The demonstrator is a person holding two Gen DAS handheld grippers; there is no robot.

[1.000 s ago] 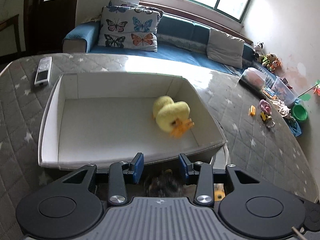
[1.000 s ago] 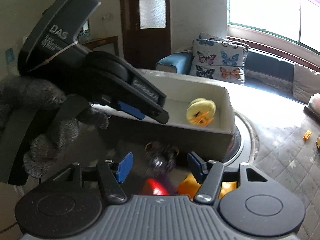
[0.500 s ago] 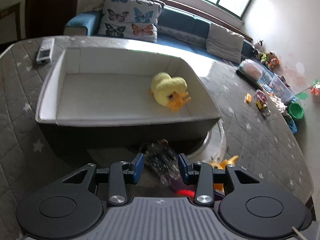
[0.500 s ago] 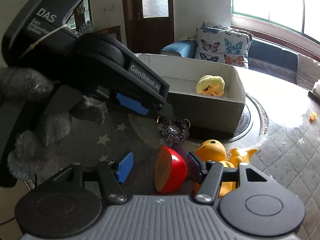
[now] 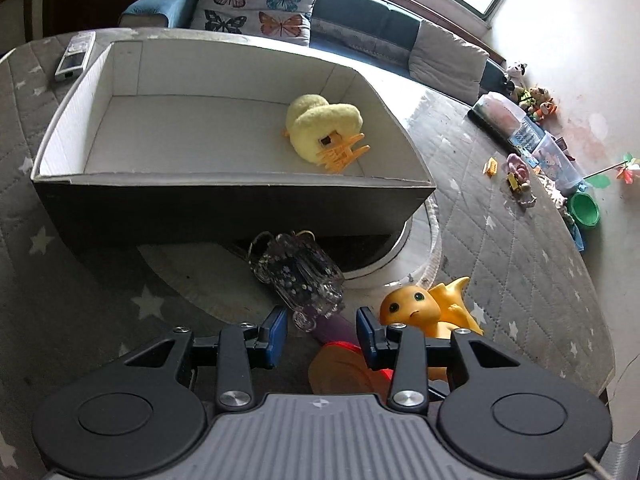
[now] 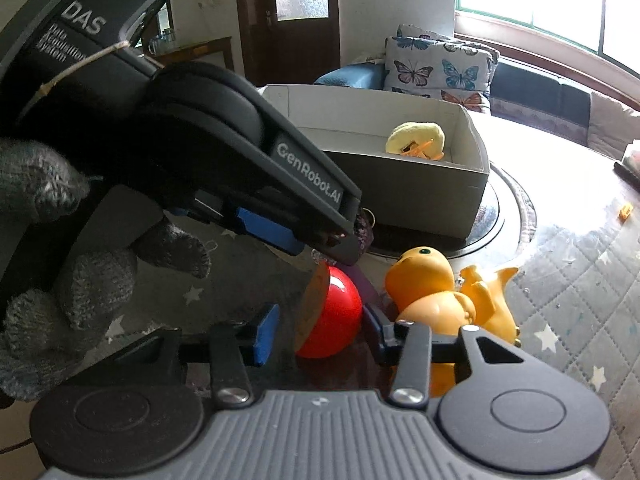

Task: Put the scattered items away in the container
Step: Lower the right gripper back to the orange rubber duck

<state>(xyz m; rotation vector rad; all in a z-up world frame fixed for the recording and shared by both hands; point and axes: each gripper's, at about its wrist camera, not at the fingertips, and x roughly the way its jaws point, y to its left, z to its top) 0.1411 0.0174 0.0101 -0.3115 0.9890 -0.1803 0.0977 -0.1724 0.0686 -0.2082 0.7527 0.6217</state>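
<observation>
The container is a white-lined box (image 5: 224, 178) with a yellow plush duck (image 5: 324, 130) inside; it also shows in the right wrist view (image 6: 476, 168). On the mat before the box lie a clear glittery toy (image 5: 298, 274), a red half-ball toy (image 6: 334, 318) and an orange dragon figure (image 6: 436, 300). My left gripper (image 5: 322, 330) is open just behind the glittery toy, above the red toy (image 5: 340, 368). My right gripper (image 6: 320, 330) is open with the red toy between its fingers. The left gripper's body (image 6: 312, 184) fills the left of the right wrist view.
A remote control (image 5: 74, 56) lies on the mat left of the box. A sofa with butterfly cushions (image 5: 260, 4) stands behind. Small toys (image 5: 516, 178), plastic boxes (image 5: 556, 160) and a green bowl (image 5: 585, 210) lie at the far right.
Both grippers have pulled back and down from the box. The glittery toy, red toy and orange dragon have come into fuller view in front of the fingers.
</observation>
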